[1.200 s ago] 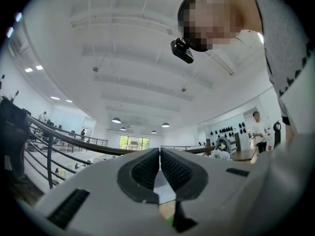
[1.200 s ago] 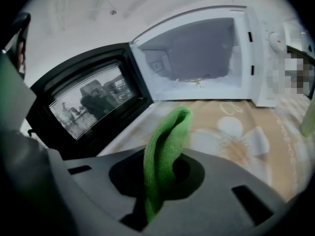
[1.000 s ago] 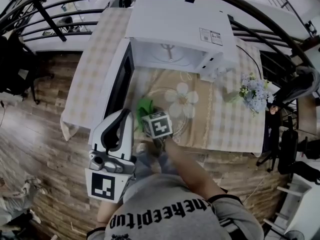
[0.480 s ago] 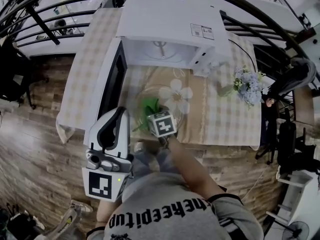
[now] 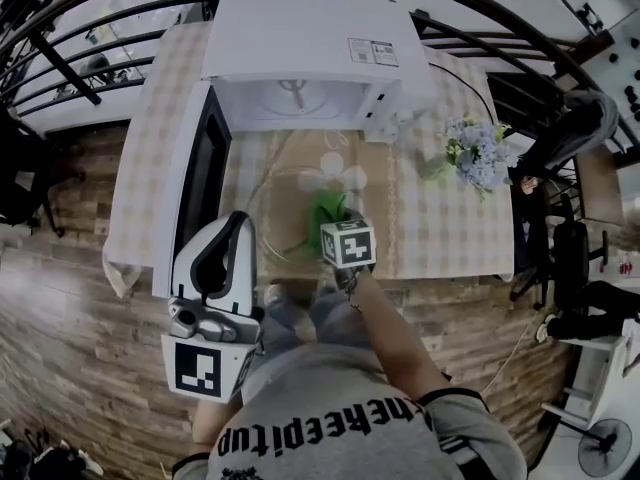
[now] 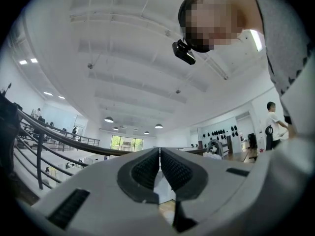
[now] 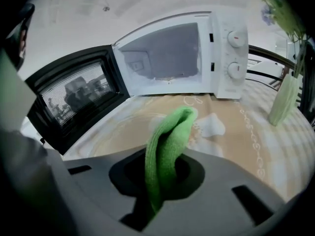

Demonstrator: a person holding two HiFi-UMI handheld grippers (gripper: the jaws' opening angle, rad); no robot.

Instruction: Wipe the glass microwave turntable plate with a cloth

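Note:
The clear glass turntable plate (image 5: 283,206) lies flat on the beige flowered table runner in front of the open microwave (image 5: 305,53). My right gripper (image 5: 336,224) is shut on a folded green cloth (image 5: 327,208), which hangs over the plate's right part. In the right gripper view the cloth (image 7: 170,136) sticks up out of the jaws, with the plate (image 7: 115,134) faint just beyond it. My left gripper (image 5: 218,283) is held back by the person's body, off the table. Its ribbed pads (image 6: 147,170) are pressed together with nothing between them.
The microwave's black door (image 5: 202,183) swings open to the left, beside the plate. A vase of pale flowers (image 5: 476,154) stands at the table's right. The table's front edge (image 5: 400,276) runs just under the right gripper. Dark railings (image 5: 90,28) curve behind the table.
My right gripper has carried the green cloth to the right across the plate. The left gripper has stayed by the body.

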